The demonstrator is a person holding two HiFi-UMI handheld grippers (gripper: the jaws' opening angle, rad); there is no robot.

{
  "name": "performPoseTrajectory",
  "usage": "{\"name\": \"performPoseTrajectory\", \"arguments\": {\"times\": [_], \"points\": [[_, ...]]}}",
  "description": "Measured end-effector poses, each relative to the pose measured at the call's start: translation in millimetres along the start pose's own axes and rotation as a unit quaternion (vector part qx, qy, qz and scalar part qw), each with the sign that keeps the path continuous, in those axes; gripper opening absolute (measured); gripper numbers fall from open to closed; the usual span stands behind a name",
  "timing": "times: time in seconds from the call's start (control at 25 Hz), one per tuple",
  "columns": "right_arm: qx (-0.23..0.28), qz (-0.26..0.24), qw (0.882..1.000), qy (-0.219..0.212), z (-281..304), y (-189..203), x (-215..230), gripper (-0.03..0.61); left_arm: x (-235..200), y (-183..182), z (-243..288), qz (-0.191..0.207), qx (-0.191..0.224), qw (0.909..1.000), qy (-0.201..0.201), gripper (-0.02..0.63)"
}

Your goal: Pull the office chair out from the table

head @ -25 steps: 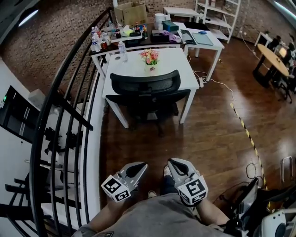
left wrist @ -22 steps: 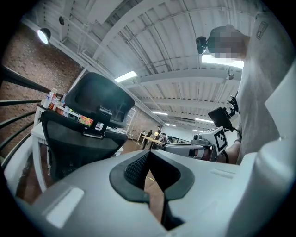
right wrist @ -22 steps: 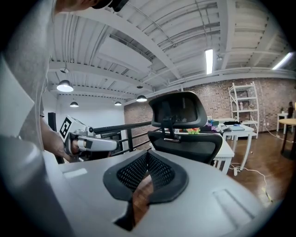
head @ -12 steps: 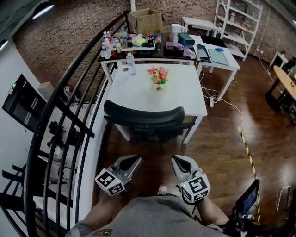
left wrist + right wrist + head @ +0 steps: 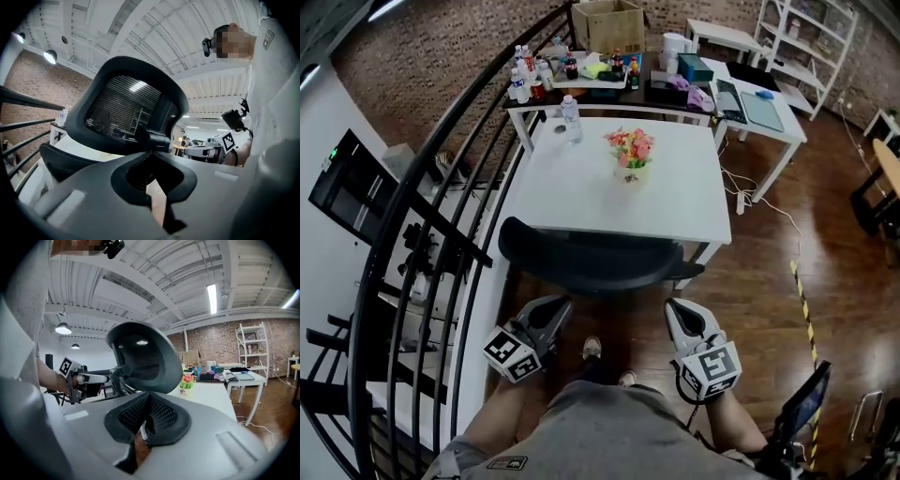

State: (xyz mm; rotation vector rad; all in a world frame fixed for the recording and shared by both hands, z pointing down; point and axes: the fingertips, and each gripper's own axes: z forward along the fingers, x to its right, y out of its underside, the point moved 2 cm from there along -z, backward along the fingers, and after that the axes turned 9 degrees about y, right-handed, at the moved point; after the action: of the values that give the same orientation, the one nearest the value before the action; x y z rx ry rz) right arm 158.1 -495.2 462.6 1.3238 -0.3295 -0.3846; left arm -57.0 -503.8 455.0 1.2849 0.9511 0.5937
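The black office chair (image 5: 591,264) stands pushed in under the near edge of the white table (image 5: 684,206), with its mesh backrest toward me. My left gripper (image 5: 562,305) is shut and empty, just short of the backrest's left part. My right gripper (image 5: 672,308) is also shut and empty, close to the backrest's right end. In the left gripper view the backrest (image 5: 123,108) fills the middle just beyond the shut left gripper (image 5: 151,165). In the right gripper view the chair back (image 5: 146,357) rises just past the shut right gripper (image 5: 148,414). Neither gripper touches the chair.
A black curved railing (image 5: 422,220) runs along the left. On the table stand a flower pot (image 5: 630,156) and a water bottle (image 5: 571,118). Behind is a cluttered dark table (image 5: 619,82). A striped tape line (image 5: 806,305) crosses the wooden floor on the right.
Both grippers have moved forward toward the chair and now sit just behind its backrest. The chair and table have not moved. Both grippers stay shut.
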Motion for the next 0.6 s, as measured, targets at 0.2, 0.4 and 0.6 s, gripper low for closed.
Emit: {"name": "performPoseTrajectory", "arguments": {"times": [0.2, 0.4, 0.6], "points": [[-0.001, 0.014, 1.000, 0.013, 19.0, -4.1, 20.0, 0.007, -9.6, -1.4, -1.8, 0.036, -0.032, 0.9971, 0.058, 0.002], [-0.001, 0.026, 1.000, 0.001, 31.6, -15.8, 36.0, 0.144, -55.1, -6.1, -34.5, 0.042, -0.040, 0.9980, 0.027, 0.043], [-0.015, 0.006, 1.000, -0.020, 41.7, -21.1, 49.1, 0.272, -110.5, -34.7, -53.7, 0.106, -0.058, 0.9922, -0.031, 0.156]]}}
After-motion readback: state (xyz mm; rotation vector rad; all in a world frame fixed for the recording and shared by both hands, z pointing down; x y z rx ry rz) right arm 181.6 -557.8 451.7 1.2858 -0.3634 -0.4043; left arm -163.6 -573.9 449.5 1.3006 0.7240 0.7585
